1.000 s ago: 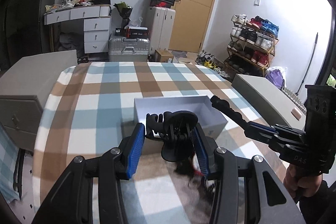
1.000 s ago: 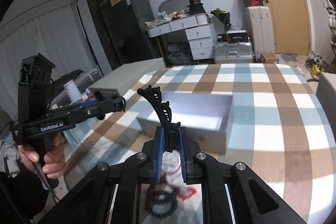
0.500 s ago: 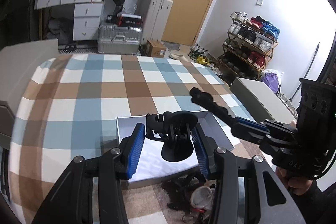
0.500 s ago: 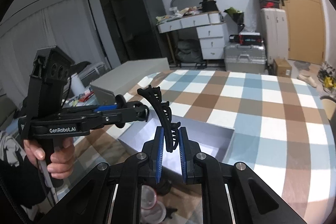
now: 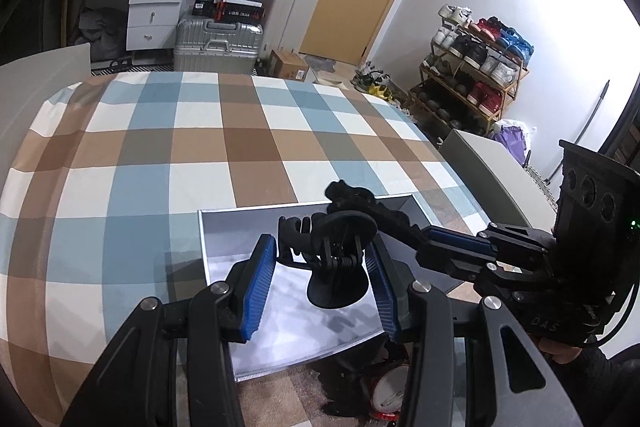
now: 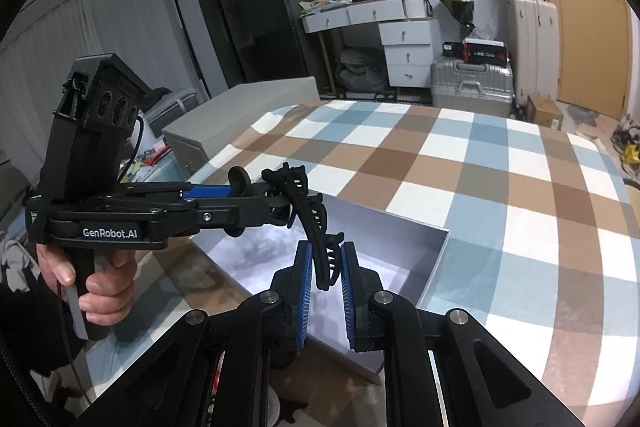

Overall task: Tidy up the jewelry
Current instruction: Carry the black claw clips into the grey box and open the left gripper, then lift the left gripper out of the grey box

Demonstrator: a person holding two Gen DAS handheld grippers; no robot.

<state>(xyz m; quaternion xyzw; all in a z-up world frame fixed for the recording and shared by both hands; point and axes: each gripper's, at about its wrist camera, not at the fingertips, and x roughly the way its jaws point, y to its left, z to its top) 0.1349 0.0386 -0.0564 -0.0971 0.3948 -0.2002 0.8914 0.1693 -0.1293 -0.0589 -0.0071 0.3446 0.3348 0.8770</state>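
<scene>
a: where is the black plastic claw hair clip (image 5: 334,259) held?

b: it is clamped between the blue pads of the left gripper (image 5: 320,281), above the open grey cardboard box (image 5: 224,227) on the checked tablecloth (image 5: 120,155).

a: and the right gripper (image 6: 325,281)?

b: a long curved black toothed hair clip (image 6: 308,211) is kept between its blue pads, though a little slack is seen on each side, so the grip is judged loose. its upper end is almost touched by the left gripper's tip.

a: what could be spoiled?

b: the two clips could be knocked together or snagged over the box. if the long clip is nudged, it could be dropped outside the rim. a small pile of items (image 5: 384,387) is left on the near side.
</scene>
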